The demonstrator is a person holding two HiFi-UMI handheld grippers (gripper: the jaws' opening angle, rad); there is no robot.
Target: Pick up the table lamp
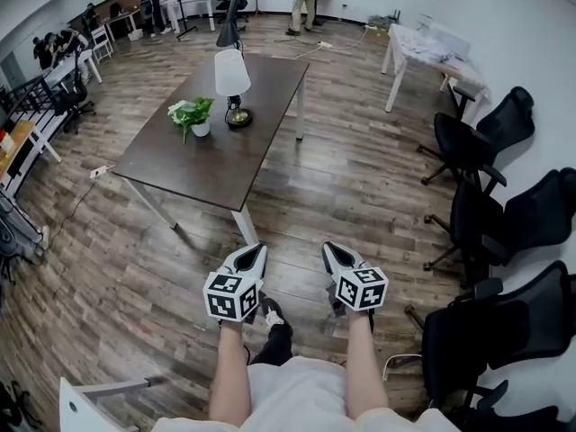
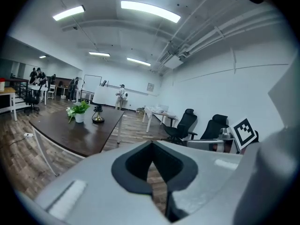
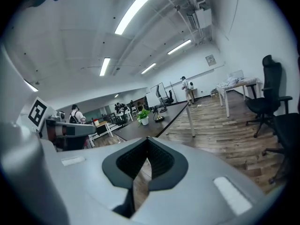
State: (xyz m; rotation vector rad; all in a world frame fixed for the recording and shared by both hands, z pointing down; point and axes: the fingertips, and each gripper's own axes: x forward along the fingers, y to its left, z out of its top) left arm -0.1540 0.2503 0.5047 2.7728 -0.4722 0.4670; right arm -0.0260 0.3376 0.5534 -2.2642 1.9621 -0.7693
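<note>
Above the wood floor (image 1: 360,178), well apart from the table lamp (image 1: 232,84), the left tool (image 1: 261,249) and right tool (image 1: 328,247) are closed, empty.

The table lamp (image 1: 233,86), a white tapered shade on a thin dark stem and round brassy base, stands upright midway along the dark brown tabletop (image 1: 216,165), just beside a small potted green plant (image 1: 192,115).
</note>
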